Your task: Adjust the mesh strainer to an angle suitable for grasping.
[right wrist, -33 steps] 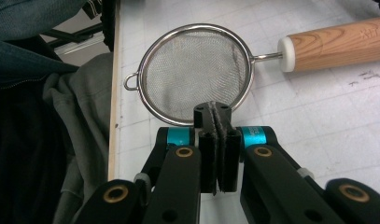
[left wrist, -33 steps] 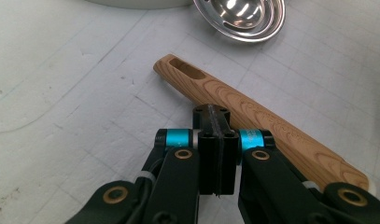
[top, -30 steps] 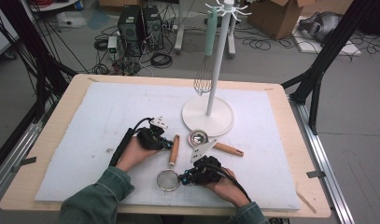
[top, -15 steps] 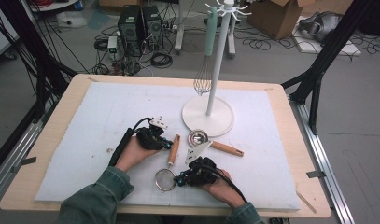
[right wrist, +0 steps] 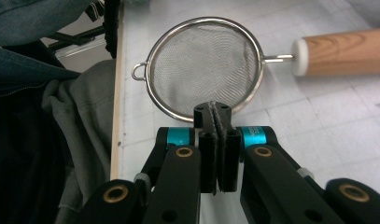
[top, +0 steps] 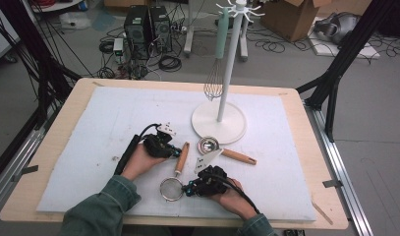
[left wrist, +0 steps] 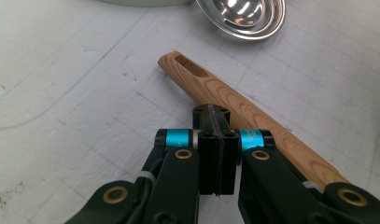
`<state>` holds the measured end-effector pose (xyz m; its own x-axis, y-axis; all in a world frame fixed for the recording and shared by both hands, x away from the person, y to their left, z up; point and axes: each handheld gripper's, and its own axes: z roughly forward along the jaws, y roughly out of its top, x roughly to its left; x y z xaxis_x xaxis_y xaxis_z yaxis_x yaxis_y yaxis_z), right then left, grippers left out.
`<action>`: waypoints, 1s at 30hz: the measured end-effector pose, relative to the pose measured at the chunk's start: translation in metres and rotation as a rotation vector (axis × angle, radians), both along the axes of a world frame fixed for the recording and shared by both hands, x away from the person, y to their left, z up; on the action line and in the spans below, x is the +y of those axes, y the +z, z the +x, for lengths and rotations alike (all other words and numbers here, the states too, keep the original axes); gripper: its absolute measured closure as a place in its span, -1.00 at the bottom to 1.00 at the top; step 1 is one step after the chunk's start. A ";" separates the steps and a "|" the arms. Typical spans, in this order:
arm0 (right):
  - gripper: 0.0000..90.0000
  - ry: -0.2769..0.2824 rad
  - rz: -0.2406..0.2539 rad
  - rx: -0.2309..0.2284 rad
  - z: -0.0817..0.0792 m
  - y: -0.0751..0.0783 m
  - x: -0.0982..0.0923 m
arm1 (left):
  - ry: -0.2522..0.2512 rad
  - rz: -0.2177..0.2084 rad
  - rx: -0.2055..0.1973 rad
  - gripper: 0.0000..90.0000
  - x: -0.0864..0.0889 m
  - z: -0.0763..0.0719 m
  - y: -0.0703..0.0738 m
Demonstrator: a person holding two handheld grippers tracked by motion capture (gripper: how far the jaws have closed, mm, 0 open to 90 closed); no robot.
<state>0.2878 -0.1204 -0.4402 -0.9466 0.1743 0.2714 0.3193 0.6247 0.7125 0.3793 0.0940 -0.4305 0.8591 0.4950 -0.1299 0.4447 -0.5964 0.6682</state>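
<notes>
Two tools rest low over the white mat on the bench (top: 50, 162), each with its jaws pressed together and nothing between them. The left tool (top: 174, 153) lies beside the upper end of the sieve handle (top: 182, 157); in the left gripper view its closed tips (left wrist: 212, 114) sit just over or against that wooden handle (left wrist: 234, 112), and whether they touch it cannot be told. The right tool (top: 188, 188) points at the sieve (top: 171, 189), whose mesh bowl lies near the front edge of the mat, with the handle running up and away from the person. In the right gripper view the shut tips (right wrist: 213, 112) stand at the near rim of the mesh bowl (right wrist: 204, 60), touching it or just short of it.

The high view adds the wider layout: a white stand (top: 219, 120) with a whisk (top: 214, 81) hanging from it, and a steel ladle (top: 224, 150) with a wooden handle lying in front of the stand's base. The left gripper view shows the slot in the end of the sieve handle and the ladle's bowl (left wrist: 241, 16) beyond it. The right gripper view shows the small loop on the sieve's rim, the bench edge and a denim sleeve (right wrist: 33, 28).
</notes>
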 end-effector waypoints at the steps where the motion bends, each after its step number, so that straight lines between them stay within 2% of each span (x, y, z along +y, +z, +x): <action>1: 0.99 -0.001 -0.003 -0.003 0.000 0.000 0.001 | -0.001 -0.001 -0.002 0.99 0.000 0.000 0.000; 4: 0.99 0.000 -0.025 -0.001 0.000 -0.002 0.001 | 0.002 -0.005 -0.005 0.99 0.000 -0.001 0.001; 7: 0.99 -0.014 -0.027 0.000 0.000 -0.002 -0.003 | 0.002 -0.002 -0.004 0.99 0.000 -0.001 0.001; 17: 0.99 0.008 -0.007 -0.006 0.000 -0.001 0.007 | 0.007 -0.011 0.005 0.99 0.001 0.001 0.000; 30: 0.99 0.016 -0.005 0.002 -0.001 0.001 0.012 | -0.028 -0.020 0.031 0.99 -0.005 0.000 -0.001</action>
<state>0.2869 -0.1085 -0.4389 -0.9486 0.1605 0.2726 0.3109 0.6330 0.7090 0.3790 0.0889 -0.4313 0.8679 0.4681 -0.1665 0.4490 -0.5955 0.6662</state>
